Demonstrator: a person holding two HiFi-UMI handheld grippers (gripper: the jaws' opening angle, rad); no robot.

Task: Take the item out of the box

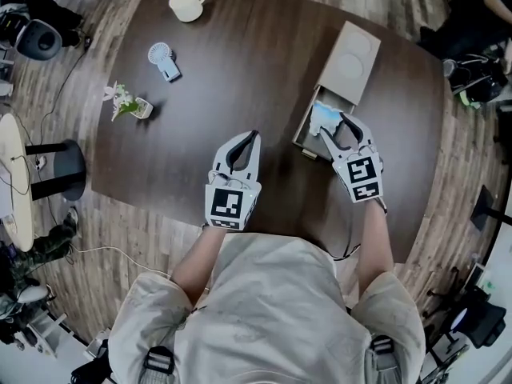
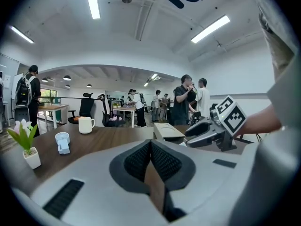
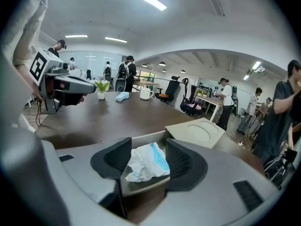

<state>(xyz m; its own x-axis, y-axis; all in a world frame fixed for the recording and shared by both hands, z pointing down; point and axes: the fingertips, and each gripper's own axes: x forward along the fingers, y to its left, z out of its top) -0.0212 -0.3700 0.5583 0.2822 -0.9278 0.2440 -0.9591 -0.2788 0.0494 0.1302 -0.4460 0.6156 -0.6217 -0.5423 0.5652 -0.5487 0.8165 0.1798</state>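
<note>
Tray (image 1: 306, 137) is open on top, so it's free from above. Sleeve (image 1: 350, 62) covers its far end and low walls close the sides. Right gripper (image 1: 332, 128) sits over the tray's near end, jaws apart either side of the wrapper (image 3: 148, 163). There's bare table in the middle, around the left gripper (image 1: 253, 137). Mug (image 1: 186, 5), fan (image 1: 163, 60) and plant (image 1: 128, 104) stand well left, clear of the box.
</note>
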